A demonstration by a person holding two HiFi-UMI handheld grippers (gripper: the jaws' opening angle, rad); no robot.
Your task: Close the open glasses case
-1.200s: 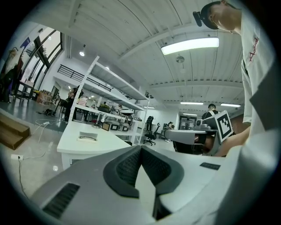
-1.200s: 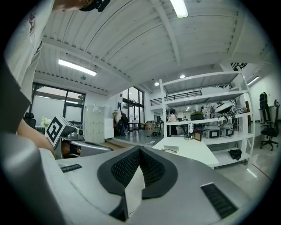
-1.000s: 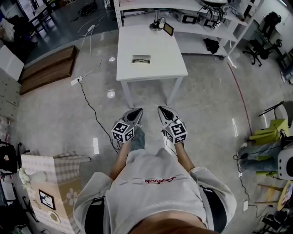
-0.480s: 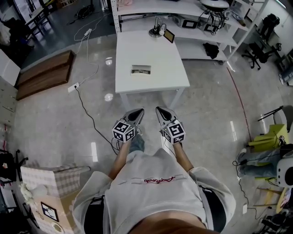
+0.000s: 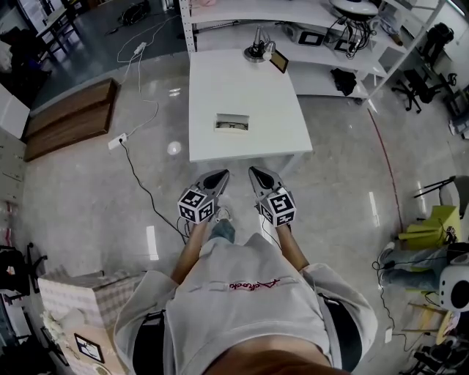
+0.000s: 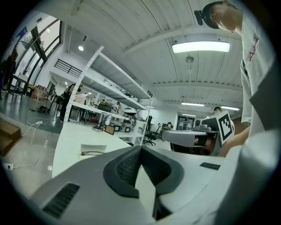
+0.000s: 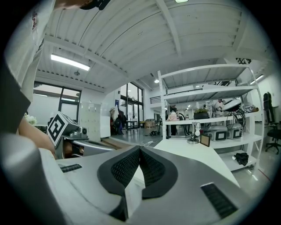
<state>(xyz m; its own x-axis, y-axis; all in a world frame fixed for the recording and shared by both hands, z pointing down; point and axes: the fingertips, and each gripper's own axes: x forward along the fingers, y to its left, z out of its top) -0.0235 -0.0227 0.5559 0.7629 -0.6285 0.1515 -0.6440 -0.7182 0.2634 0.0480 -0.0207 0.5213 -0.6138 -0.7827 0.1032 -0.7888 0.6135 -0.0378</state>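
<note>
I see the glasses case point(image 5: 231, 123) lying open on the white table point(image 5: 220, 80), a little left of the middle and closer to the near edge than to the far one, with bare tabletop on all sides of it. It is a pale, shallow rectangular case with its long side parallel to the near edge. In the left gripper view the case point(image 6: 93, 153) shows a raised rim with a thin dark shape inside, too small for me to identify. My left gripper point(image 5: 218, 176) has its fingers pressed together at the tips with nothing between them, and its own view shows the dark ribbed pads point(image 6: 127, 169) meeting in a closed point. My right gripper point(image 5: 259, 174) is clenched the same way and holds nothing, its pads point(image 7: 151, 169) touching at the tip. Both grippers sit side by side just short of the table's near edge, over the floor, pointing roughly level toward the table and well apart from the case. At the far edge, near the right corner, stand a small lamp point(image 5: 256, 50) and a dark framed object point(image 5: 279, 62), with white shelving point(image 5: 308, 15) behind the table
</note>
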